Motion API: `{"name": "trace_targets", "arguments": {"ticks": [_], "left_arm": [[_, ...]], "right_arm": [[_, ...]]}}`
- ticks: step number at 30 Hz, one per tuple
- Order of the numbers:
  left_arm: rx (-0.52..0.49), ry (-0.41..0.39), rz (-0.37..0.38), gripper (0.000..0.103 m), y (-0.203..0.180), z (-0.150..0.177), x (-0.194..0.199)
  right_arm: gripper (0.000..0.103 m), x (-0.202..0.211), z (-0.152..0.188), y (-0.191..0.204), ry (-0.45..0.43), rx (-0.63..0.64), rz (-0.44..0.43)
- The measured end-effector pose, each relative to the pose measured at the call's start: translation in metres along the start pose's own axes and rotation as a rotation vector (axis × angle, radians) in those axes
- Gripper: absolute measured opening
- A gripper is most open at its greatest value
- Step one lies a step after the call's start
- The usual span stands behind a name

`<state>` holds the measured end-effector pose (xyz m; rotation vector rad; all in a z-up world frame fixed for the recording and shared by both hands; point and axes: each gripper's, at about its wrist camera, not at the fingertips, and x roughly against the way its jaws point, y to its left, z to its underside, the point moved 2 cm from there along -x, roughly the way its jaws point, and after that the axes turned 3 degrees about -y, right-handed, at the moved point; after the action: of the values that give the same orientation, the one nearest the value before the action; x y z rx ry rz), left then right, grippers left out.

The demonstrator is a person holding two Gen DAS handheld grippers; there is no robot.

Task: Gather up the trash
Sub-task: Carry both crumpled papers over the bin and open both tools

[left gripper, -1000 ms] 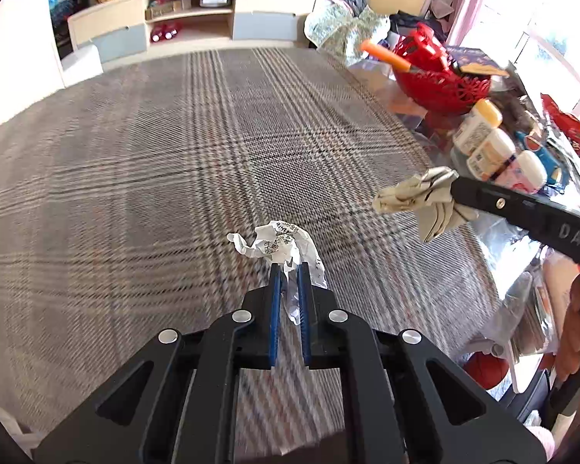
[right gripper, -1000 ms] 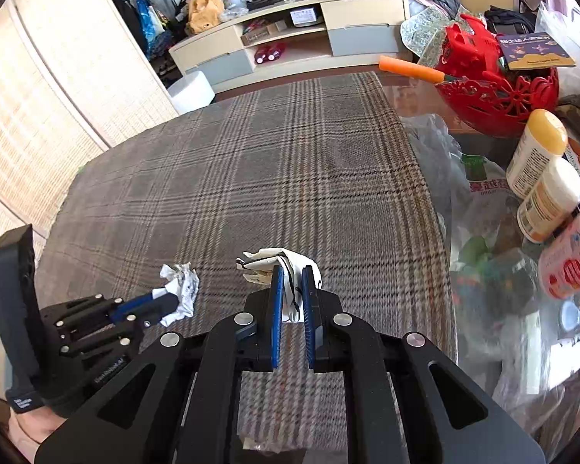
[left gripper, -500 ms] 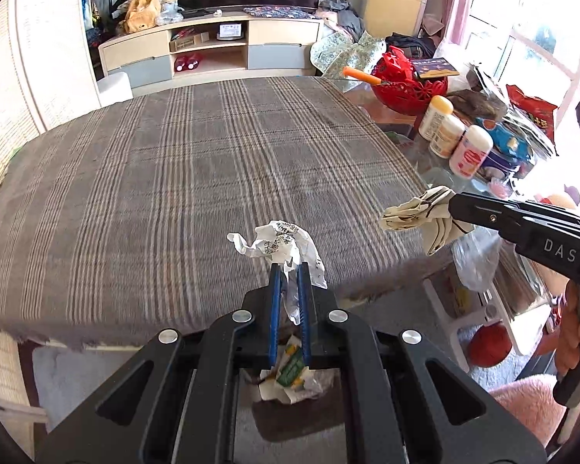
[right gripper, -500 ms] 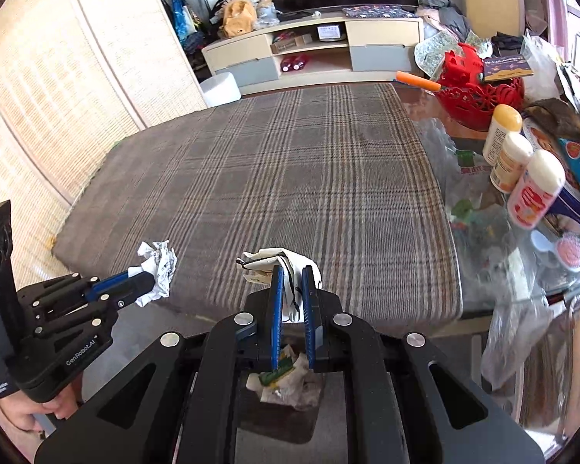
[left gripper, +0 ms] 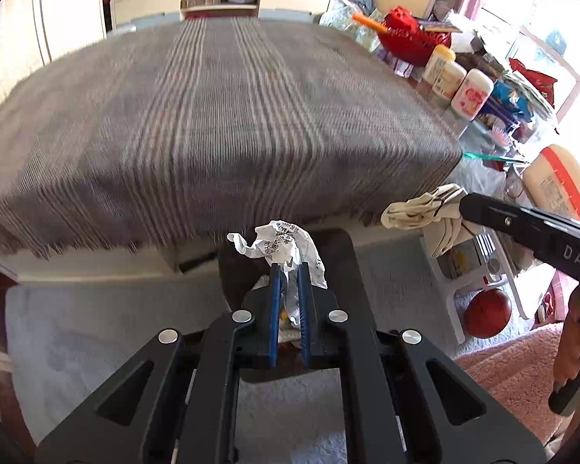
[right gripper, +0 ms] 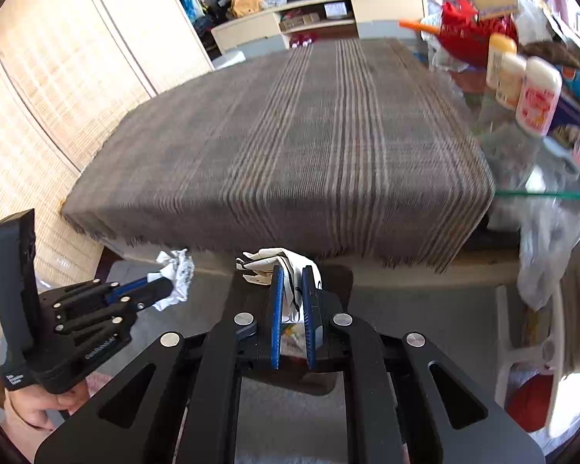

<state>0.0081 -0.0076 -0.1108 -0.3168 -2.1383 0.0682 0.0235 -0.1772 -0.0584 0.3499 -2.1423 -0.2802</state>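
Observation:
My left gripper [left gripper: 288, 270] is shut on a crumpled white printed paper [left gripper: 278, 241]. It hangs past the near edge of the plaid-covered table [left gripper: 212, 116], over a dark bin [left gripper: 348, 263] on the floor that holds scraps. To the right in the same view, my right gripper [left gripper: 462, 203] grips a cream crumpled paper [left gripper: 413, 208]. The right wrist view shows that gripper [right gripper: 292, 274] shut on the cream paper [right gripper: 266, 261] above the same bin [right gripper: 342, 278]. The left gripper [right gripper: 168, 290] sits lower left there with its paper wad [right gripper: 176, 272].
Bottles [left gripper: 471, 92] and a red basket [left gripper: 410, 38] crowd the glass table to the right. A white stool [left gripper: 479, 255] and a red ball [left gripper: 487, 313] sit on the floor at the right, beside a pink rug [left gripper: 514, 371]. A woven screen [right gripper: 38, 116] stands on the left.
Both grippers have drawn back from above the tablecloth to beyond its near edge, over the floor and the bin. Each keeps its paper wad.

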Motion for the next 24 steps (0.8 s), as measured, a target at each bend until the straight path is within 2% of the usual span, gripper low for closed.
{"name": "trace_targets", "arguments": {"ticks": [8, 15, 24], "left_arm": [[0.059, 0.076, -0.009, 0.007, 0.012, 0.035, -0.048], [0.058, 0.133, 0.009, 0.008, 0.011, 0.046, -0.080], [0.085, 0.207, 0.035, 0.008, 0.013, 0.063, -0.108]], "right_arm": [[0.011, -0.038, 0.029, 0.000, 0.051, -0.013, 0.003], [0.011, -0.071, 0.038, -0.012, 0.075, -0.048, -0.020], [0.011, -0.102, 0.049, -0.019, 0.131, -0.082, -0.004]]}}
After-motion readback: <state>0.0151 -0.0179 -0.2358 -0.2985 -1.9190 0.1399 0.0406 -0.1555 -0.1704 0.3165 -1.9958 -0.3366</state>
